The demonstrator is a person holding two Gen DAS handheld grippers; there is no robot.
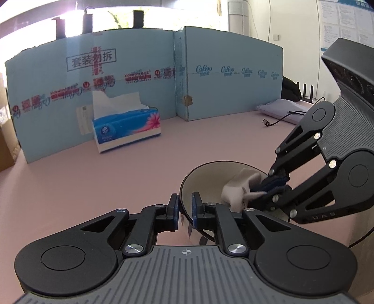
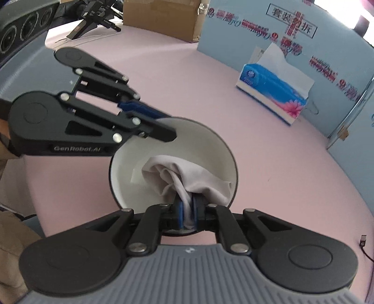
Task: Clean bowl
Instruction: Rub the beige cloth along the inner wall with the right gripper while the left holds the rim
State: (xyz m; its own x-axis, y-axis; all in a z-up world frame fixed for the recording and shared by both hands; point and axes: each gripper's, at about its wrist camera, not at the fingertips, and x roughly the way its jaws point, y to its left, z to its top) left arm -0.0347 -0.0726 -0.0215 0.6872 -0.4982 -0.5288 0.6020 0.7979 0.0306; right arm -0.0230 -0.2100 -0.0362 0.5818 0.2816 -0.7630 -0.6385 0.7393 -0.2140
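Note:
A bowl (image 1: 203, 180), dark outside and cream-white inside (image 2: 177, 140), stands on the pink table. My left gripper (image 1: 185, 207) is shut on the bowl's near rim, one pad outside and one inside; in the right wrist view it (image 2: 163, 127) comes in from the left onto the far rim. My right gripper (image 2: 187, 216) is shut on a pale crumpled cloth (image 2: 187, 177) and presses it inside the bowl. In the left wrist view the right gripper (image 1: 273, 187) reaches in from the right with the cloth (image 1: 238, 189).
A blue tissue box (image 1: 126, 126) with a tissue sticking out stands by a light blue cardboard screen (image 1: 222, 93) at the back. A black cable (image 1: 280, 119) and a pale pad lie far right. A brown carton (image 2: 161, 18) and black gear sit far left.

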